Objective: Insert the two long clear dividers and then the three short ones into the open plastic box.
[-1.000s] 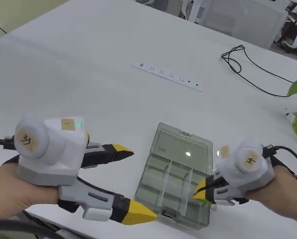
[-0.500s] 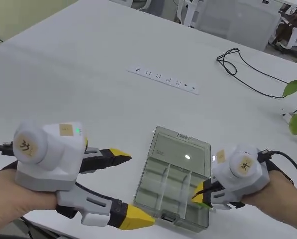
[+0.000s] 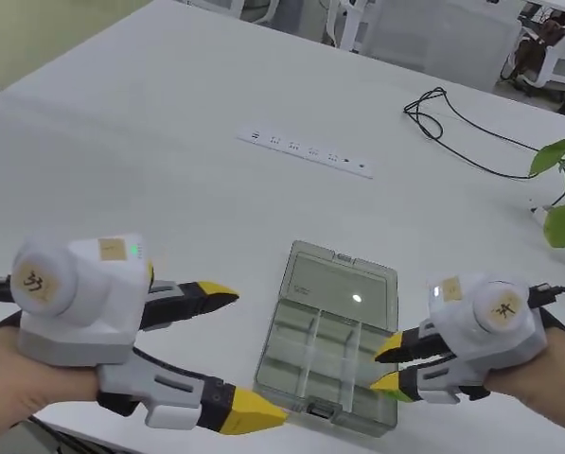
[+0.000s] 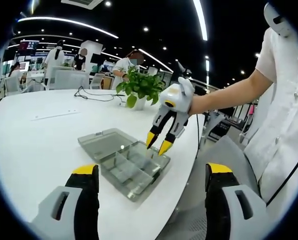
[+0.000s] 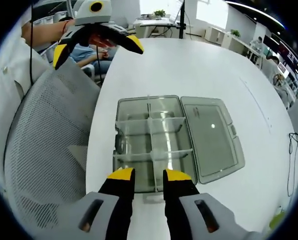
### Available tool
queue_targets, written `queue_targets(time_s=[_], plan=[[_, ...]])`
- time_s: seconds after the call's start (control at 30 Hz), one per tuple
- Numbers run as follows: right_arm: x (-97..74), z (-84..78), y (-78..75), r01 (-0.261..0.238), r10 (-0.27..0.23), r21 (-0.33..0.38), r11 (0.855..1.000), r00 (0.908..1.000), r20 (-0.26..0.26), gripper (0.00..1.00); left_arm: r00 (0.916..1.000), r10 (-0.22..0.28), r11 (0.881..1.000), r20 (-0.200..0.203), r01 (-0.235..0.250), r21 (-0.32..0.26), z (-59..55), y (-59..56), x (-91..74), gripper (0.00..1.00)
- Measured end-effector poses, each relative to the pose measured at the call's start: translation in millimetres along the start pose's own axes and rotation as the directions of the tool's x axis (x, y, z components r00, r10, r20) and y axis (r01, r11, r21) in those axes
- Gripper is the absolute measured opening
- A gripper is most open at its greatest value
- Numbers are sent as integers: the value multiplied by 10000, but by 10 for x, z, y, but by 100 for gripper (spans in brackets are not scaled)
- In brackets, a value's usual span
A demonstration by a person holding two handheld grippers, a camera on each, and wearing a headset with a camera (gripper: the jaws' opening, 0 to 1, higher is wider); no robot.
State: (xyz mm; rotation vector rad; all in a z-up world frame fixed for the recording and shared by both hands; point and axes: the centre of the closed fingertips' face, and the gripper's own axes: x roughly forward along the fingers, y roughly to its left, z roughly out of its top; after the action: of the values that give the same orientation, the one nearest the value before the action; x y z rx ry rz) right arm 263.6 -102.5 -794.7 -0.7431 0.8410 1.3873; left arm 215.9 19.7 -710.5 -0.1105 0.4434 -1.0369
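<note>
The clear plastic box [image 3: 296,364] lies open near the table's front edge, its lid [image 3: 344,284] flat behind the base. Clear dividers [image 5: 151,153] stand inside the base [image 5: 120,145], two running across it with a short one [image 5: 149,111] between, splitting it into several compartments. My right gripper [image 3: 386,365] hovers at the box's right front corner, its jaws slightly apart and empty; it also shows as the right gripper [image 5: 149,175] and the right gripper [image 4: 157,144]. My left gripper [image 3: 239,352] is left of the box, wide open and empty, also seen as the left gripper [image 4: 152,170].
A white power strip [image 3: 306,151] lies mid-table. A black cable [image 3: 452,118] loops at the back right, beside a green plant [image 3: 561,189]. The table's near edge runs just under the box. A mesh chair [image 5: 44,150] stands below that edge.
My right gripper's jaws have parted and it has drawn back a little to the right of the box. The left gripper stays wide open.
</note>
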Motion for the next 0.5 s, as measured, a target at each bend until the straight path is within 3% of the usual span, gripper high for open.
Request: queue_targets(time_s=[0.27,0.5], plan=[[-169,-3,27,438,-465,498,9978,9975,538,33,9999,74,9999,-68,-73,97,-12,21,-20,96],[-342,-28,19,914,-1047,1182,9888,9882,1119,43,9997,230,9996,-54,-229,150,-23,75,-73,100]])
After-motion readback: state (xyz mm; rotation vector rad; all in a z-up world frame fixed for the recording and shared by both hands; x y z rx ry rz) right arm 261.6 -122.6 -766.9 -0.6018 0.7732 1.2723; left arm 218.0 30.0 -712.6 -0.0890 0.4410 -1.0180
